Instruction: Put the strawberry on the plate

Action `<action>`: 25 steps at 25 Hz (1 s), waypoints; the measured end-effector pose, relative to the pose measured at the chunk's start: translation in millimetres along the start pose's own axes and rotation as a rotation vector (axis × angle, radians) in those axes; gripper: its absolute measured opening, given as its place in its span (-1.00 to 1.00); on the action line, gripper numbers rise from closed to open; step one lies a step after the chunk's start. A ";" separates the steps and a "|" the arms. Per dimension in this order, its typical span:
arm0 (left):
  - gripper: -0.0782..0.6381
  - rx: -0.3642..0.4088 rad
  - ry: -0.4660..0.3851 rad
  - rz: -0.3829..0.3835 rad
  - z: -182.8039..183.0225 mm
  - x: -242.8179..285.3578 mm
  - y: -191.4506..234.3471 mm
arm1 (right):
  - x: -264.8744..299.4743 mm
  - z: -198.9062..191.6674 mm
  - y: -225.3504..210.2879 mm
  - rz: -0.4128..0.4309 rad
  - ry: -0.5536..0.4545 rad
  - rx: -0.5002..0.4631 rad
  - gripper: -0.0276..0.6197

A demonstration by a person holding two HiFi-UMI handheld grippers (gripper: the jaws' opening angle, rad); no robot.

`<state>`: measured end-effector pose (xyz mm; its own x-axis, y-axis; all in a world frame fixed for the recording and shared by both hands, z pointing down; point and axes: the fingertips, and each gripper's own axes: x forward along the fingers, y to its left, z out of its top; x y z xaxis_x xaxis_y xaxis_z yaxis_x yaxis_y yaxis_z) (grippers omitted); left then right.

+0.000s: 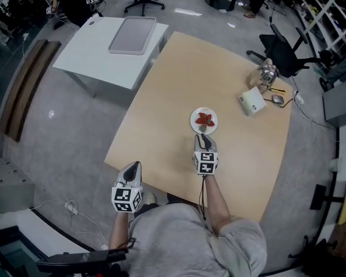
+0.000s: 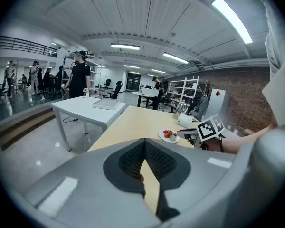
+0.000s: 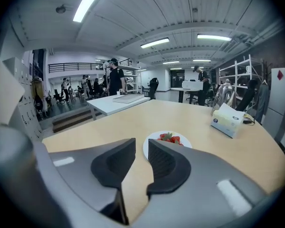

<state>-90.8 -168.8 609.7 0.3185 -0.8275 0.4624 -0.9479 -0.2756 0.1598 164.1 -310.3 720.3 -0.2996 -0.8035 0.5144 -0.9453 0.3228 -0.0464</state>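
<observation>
A red strawberry (image 1: pixel 206 119) with green leaves lies on a small white plate (image 1: pixel 195 124) in the middle of the wooden table (image 1: pixel 173 97). My right gripper (image 1: pixel 203 137) hovers just short of the plate's near rim, open by a narrow gap with nothing between its jaws. In the right gripper view the strawberry (image 3: pixel 169 138) and plate (image 3: pixel 186 142) show just beyond that gripper (image 3: pixel 141 148). My left gripper (image 1: pixel 135 167) hangs off the table's near left edge, shut and empty. The left gripper view shows its jaws (image 2: pixel 143 148) meeting at the tips, with the plate (image 2: pixel 167 139) far ahead to the right.
A white tissue box (image 1: pixel 252 103), a glass jug (image 1: pixel 267 74) and a pair of glasses (image 1: pixel 278 100) sit at the table's far right. A white table carrying a grey tray (image 1: pixel 132 35) stands beyond on the left. An office chair (image 1: pixel 285 53) is behind the jug.
</observation>
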 end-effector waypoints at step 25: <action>-0.73 0.042 -0.105 -0.133 -7.1 -74.6 34.4 | -131.6 21.7 99.6 -0.092 -0.168 -0.002 -0.89</action>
<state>-147.1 -113.1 586.9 0.4411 -0.8284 0.3454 -0.8975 -0.4044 0.1761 106.5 -183.3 629.4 -0.2294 -0.9020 0.3658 -0.9695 0.2450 -0.0041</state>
